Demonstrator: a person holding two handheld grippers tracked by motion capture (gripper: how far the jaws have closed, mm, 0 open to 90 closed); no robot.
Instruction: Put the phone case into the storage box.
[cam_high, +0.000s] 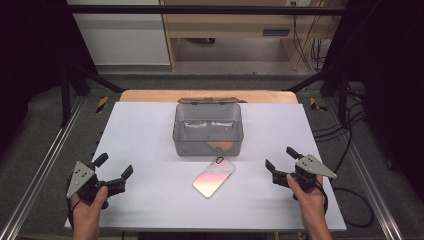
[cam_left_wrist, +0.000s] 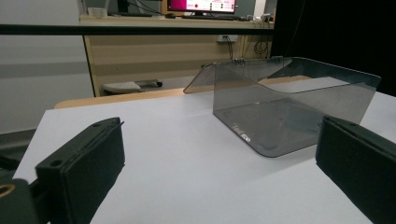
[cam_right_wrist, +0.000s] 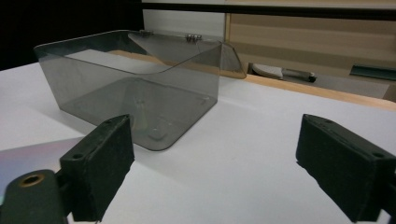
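Phone (cam_high: 214, 178) lying flat just in front of the clear box (cam_high: 208, 129)
Long axis runs diagonal, camera end toward the box's right corner; left gripper (cam_high: 114, 167) and right gripper (cam_high: 281, 159) both released, well apart either side.

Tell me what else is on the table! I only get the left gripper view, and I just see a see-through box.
Observer: A phone lies flat on the white table, just in front of the box.
Operator: What colour is it?
Observer: Its back shines pinkish, fading to pale, and its camera end points toward the box.
Operator: Where's the other hand-held gripper?
Observer: The right hand-held gripper is to the right of the phone, jaws open, holding nothing.
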